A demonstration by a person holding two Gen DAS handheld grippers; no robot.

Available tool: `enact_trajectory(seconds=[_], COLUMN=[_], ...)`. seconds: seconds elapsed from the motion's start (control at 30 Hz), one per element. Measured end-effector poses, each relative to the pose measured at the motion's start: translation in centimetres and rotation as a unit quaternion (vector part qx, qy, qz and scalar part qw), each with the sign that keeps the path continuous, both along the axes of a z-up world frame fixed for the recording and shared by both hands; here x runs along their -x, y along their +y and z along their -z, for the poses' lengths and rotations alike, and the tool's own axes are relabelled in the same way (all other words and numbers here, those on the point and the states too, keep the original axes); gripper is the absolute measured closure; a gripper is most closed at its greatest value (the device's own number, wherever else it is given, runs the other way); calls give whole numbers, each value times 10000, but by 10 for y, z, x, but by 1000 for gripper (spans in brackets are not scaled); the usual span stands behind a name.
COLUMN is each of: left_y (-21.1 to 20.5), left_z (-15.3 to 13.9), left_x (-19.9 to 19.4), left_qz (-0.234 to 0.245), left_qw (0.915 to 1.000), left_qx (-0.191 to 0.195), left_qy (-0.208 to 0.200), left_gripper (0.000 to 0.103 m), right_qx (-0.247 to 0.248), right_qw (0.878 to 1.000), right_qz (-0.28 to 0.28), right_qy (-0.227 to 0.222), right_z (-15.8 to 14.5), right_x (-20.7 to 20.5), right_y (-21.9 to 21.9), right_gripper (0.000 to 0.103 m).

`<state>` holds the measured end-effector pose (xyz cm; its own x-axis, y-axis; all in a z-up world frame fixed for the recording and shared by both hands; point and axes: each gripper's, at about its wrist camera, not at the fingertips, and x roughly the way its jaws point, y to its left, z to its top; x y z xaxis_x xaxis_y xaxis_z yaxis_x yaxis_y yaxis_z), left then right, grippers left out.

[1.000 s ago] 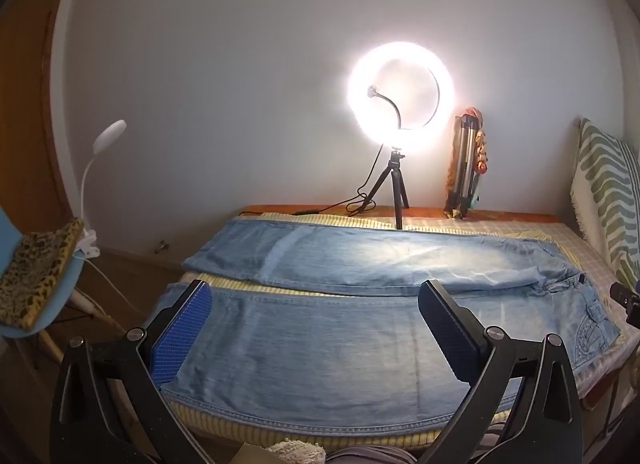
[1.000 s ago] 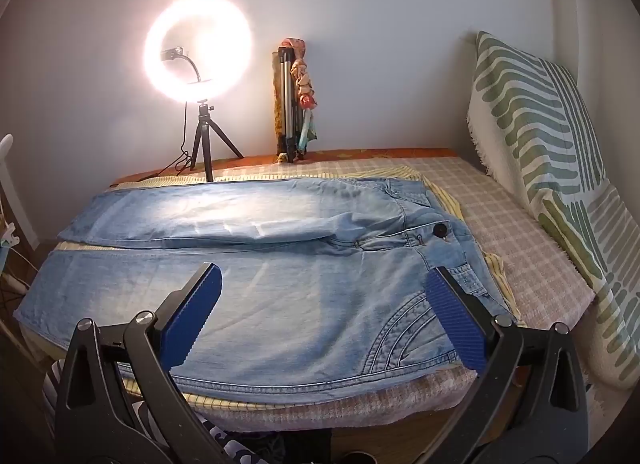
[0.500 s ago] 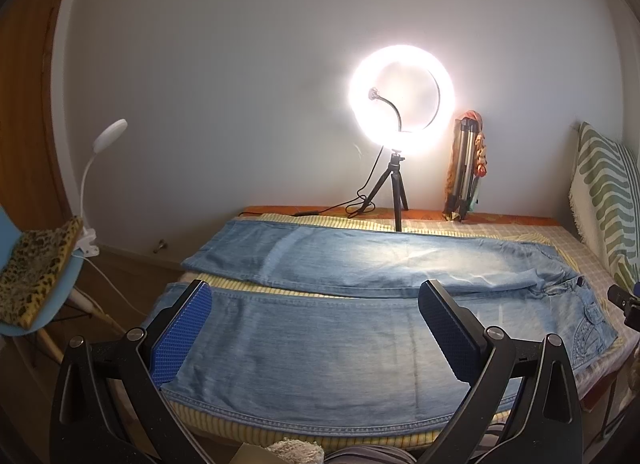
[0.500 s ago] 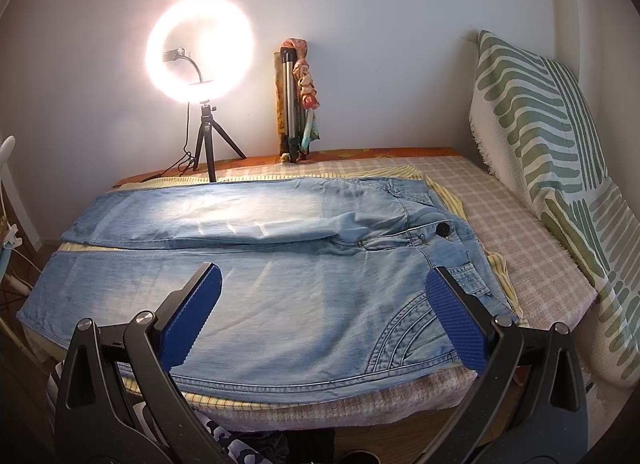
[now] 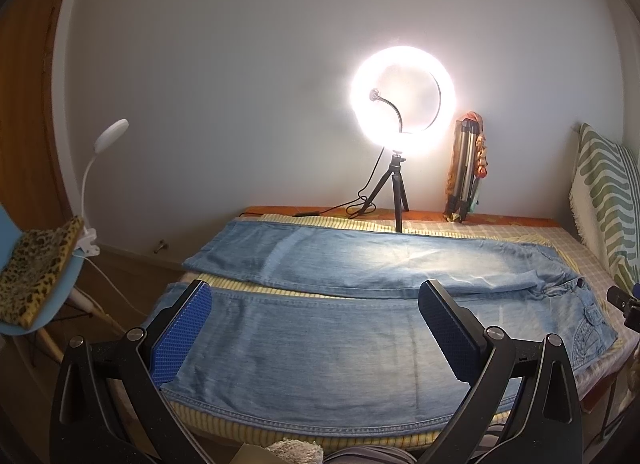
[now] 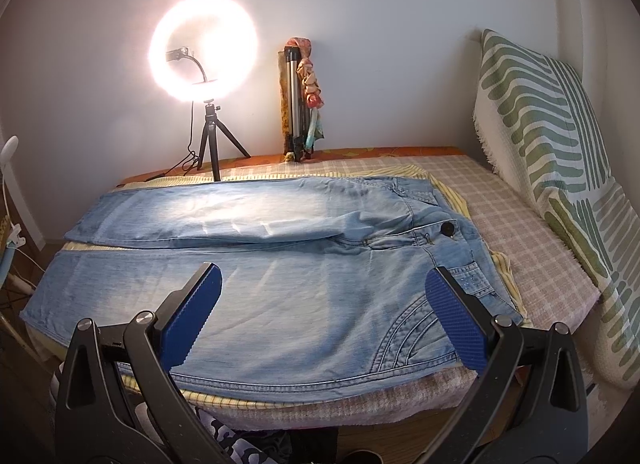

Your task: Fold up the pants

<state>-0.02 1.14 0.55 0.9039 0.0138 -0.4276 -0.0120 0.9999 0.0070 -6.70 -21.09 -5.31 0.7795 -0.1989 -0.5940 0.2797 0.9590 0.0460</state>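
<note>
Fold not yet begun, by my reading: the light-blue jeans (image 6: 280, 288) lie flat and spread on the bed (image 6: 536, 248), legs side by side, waistband toward the striped pillow (image 6: 560, 152), cuffs at the opposite end. The left gripper (image 5: 316, 332) and the right gripper (image 6: 320, 316) both hover above the near leg, jaws spread wide, nothing held and no contact with the denim. Next move likely calls for lowering onto the near edge, left toward the cuff and right toward the waistband, to pinch it and carry that leg over the far one.
</note>
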Motion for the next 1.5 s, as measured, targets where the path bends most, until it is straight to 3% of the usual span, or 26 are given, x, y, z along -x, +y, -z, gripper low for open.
enact_trajectory(seconds=[1.5], left_y=[1], left_z=[1], left_x=[1], left_qz=[25], left_qw=[10000], left_qx=[11], left_qy=[24], left_gripper=[0], right_qx=[-5], right_qw=[10000], right_qz=[-65], right_qy=[-4], right_z=[-1], right_x=[1], right_y=[3], right_gripper=[0])
